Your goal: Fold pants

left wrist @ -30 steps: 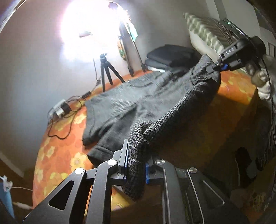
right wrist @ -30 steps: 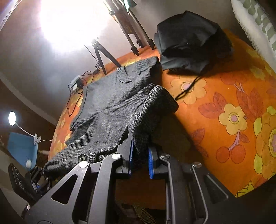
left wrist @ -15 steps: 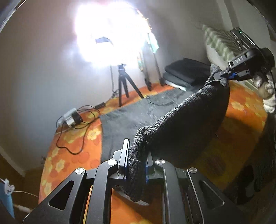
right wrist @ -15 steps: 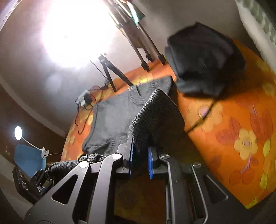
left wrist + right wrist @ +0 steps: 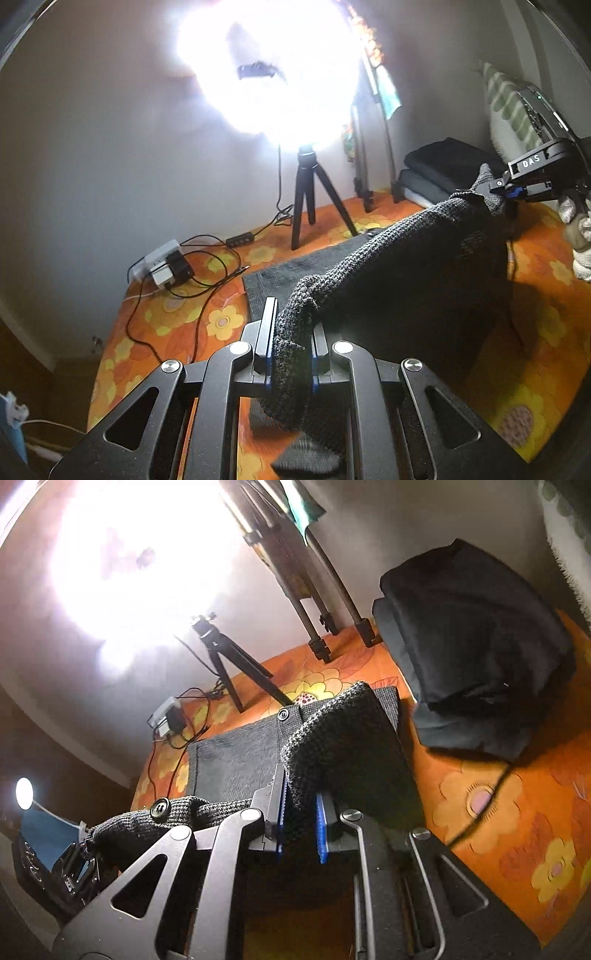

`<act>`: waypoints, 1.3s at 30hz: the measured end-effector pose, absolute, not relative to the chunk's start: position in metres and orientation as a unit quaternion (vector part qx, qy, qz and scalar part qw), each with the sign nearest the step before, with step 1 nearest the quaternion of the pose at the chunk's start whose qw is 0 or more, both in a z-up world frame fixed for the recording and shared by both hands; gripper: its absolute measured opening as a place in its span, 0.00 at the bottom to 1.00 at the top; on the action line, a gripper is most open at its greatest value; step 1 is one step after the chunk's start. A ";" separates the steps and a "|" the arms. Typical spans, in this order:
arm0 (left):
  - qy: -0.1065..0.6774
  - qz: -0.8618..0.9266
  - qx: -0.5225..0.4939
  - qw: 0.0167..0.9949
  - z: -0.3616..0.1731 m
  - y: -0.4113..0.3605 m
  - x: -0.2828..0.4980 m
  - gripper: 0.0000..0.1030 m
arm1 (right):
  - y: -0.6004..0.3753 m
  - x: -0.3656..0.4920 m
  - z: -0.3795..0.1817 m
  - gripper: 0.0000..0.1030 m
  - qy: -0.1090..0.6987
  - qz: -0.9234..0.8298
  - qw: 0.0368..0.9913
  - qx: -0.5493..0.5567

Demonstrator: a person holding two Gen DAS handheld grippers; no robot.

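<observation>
Dark grey knitted pants [image 5: 399, 258] lie partly on an orange flowered bedspread [image 5: 173, 314]. My left gripper [image 5: 290, 354] is shut on one edge of the pants and holds it up. My right gripper [image 5: 301, 819] is shut on the other raised edge; it also shows in the left wrist view [image 5: 502, 190] at the far right. The fabric hangs stretched between the two grippers. The far half of the pants [image 5: 236, 753] stays flat on the bed, with a button [image 5: 283, 714] at the waistband.
A stack of folded dark clothes [image 5: 469, 646] sits at the back right. A small tripod [image 5: 314, 199] with a bright lamp, larger tripod legs [image 5: 317, 602], and a power strip with cables [image 5: 166, 262] stand on the far side of the bed.
Both grippers have lifted the near edge of the pants higher and carried it toward the far side. The near half now hangs off the bed over the flat half.
</observation>
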State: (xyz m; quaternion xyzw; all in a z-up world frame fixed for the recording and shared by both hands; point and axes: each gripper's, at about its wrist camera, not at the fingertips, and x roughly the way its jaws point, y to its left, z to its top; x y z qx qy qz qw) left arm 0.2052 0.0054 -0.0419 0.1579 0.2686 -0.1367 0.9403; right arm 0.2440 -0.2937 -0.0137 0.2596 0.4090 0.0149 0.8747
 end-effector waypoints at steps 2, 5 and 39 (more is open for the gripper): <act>0.274 -0.133 0.155 0.940 -0.046 0.004 0.218 0.12 | -0.296 0.261 -0.021 0.13 0.414 0.013 0.873 0.255; 0.282 -0.125 0.155 0.939 -0.054 0.002 0.241 0.12 | -0.298 0.282 -0.031 0.13 0.420 0.009 0.873 0.250; 0.396 -0.097 0.112 0.906 -0.130 0.006 0.374 0.21 | -0.335 0.372 -0.090 0.60 0.430 0.036 0.889 0.154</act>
